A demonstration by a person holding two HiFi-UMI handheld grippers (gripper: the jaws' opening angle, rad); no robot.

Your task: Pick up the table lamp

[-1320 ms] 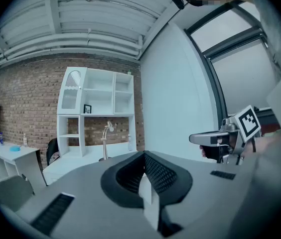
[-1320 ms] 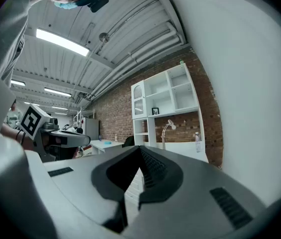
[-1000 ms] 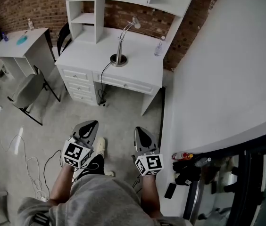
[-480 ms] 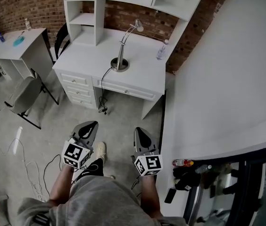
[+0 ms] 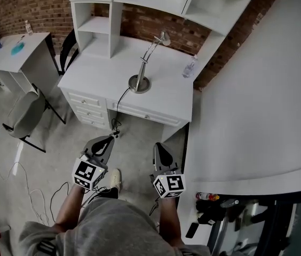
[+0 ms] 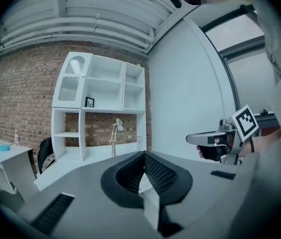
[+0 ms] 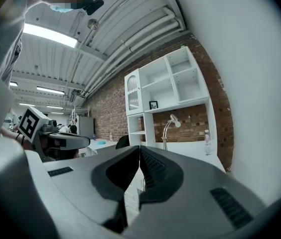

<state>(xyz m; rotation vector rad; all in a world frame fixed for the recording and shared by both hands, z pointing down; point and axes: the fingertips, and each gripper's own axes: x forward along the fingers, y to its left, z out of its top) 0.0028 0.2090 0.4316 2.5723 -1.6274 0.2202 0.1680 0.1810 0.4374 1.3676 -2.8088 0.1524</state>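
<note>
A silver table lamp (image 5: 141,79) with a round base and bent neck stands on the white desk (image 5: 102,76), its cord trailing off the front edge. It also shows far ahead in the left gripper view as the lamp (image 6: 114,133) and in the right gripper view as the lamp (image 7: 168,128). My left gripper (image 5: 105,142) and right gripper (image 5: 158,148) hang side by side over the floor, well short of the desk. Both are shut, jaws pressed together with nothing between them.
A clear water bottle (image 5: 188,68) stands on the desk's right end by the brick wall. White shelving (image 5: 94,15) rises behind the lamp. A grey chair (image 5: 25,113) and a second small table (image 5: 14,49) stand at left; cables lie on the floor. A large white wall (image 5: 257,89) runs along the right.
Both grippers and the camera have moved forward toward the desk; the desk and lamp sit lower and larger in the head view. Both jaws stay shut.
</note>
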